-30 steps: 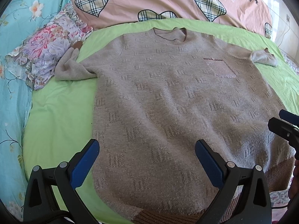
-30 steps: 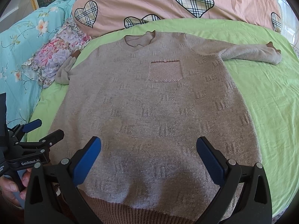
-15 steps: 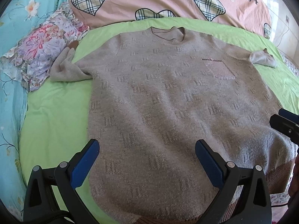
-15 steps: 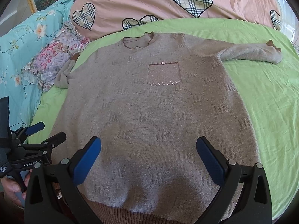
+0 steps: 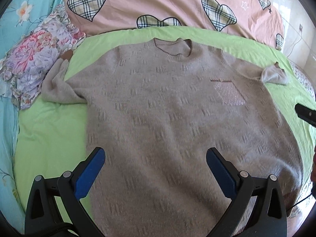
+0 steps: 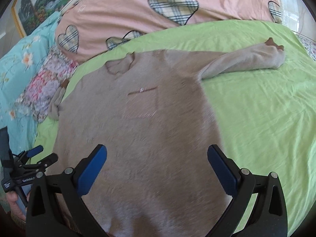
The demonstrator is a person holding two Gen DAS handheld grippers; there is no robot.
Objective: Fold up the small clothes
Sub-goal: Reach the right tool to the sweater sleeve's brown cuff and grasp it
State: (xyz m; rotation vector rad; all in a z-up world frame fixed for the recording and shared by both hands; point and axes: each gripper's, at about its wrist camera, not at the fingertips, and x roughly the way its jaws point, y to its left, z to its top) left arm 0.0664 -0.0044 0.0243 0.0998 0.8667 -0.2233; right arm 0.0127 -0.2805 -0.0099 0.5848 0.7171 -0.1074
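Note:
A beige knit sweater [image 5: 167, 114] with a small chest pocket [image 5: 230, 93] lies flat, front up, on a green sheet [image 5: 45, 138]. Its left sleeve [image 5: 57, 86] bunches toward the floral pillow; its right sleeve [image 6: 246, 61] stretches out over the sheet. My left gripper [image 5: 155, 169] is open and empty above the sweater's lower body. My right gripper [image 6: 157, 169] is open and empty above the sweater's lower right part; this view is motion-blurred. The left gripper also shows in the right wrist view [image 6: 42, 156], and a tip of the right gripper [image 5: 306, 115] shows at the left view's edge.
A pink duvet with plaid hearts [image 5: 167, 4] lies across the back. A floral pillow [image 5: 33, 63] and turquoise flowered bedding [image 5: 11, 19] are on the left. A framed picture [image 6: 39, 6] hangs at the back left. Bare green sheet [image 6: 266, 118] spreads to the right of the sweater.
Both grippers have moved forward over the sweater, toward the collar. The right gripper has also swung right, toward the outstretched sleeve. Both stay open.

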